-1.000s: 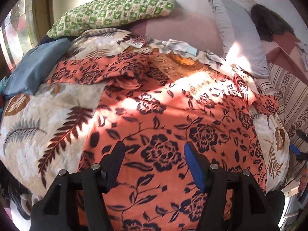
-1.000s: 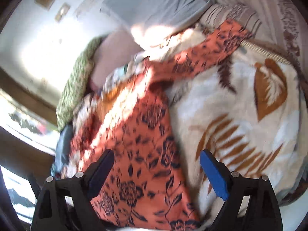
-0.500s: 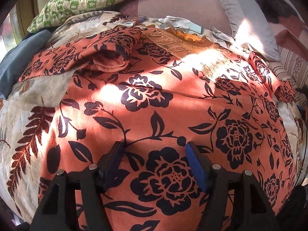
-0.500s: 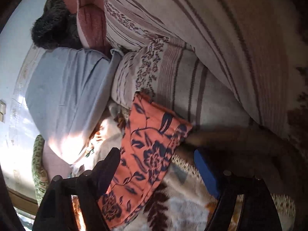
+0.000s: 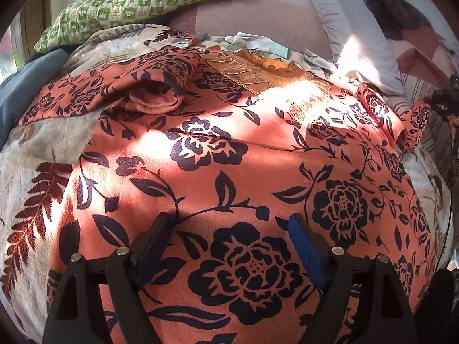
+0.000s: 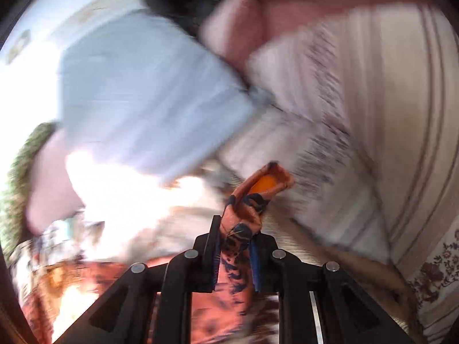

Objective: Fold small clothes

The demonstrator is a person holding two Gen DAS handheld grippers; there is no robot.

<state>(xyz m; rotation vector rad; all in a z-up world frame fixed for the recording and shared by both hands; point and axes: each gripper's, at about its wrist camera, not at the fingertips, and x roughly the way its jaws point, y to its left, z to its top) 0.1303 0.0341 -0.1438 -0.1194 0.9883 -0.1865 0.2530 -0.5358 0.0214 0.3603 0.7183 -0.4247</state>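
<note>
The orange floral garment [image 5: 229, 157] lies spread over the leaf-print blanket [image 5: 31, 177], the left gripper [image 5: 231, 229] spread above it, while the right gripper [image 6: 235, 246] pinches what seems, through blur, its sleeve end [image 6: 258, 192].

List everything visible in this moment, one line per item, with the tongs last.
Floral garment: one, orange with dark flowers, spread across the bed; its right sleeve end is pinched and lifted.
Leaf-print blanket: one, cream and brown, under the garment.
Checked pillow: one, green and white, at the head of the bed.
Grey pillow: one, far right of the bed.
Blue cloth: one, dark blue, left edge.
White glove: one, beyond the garment's neckline.
Striped bedding: cream with brown stripes, right side.
Left tongs: open, over the garment's lower part.
Right tongs: shut on the sleeve end.
</note>
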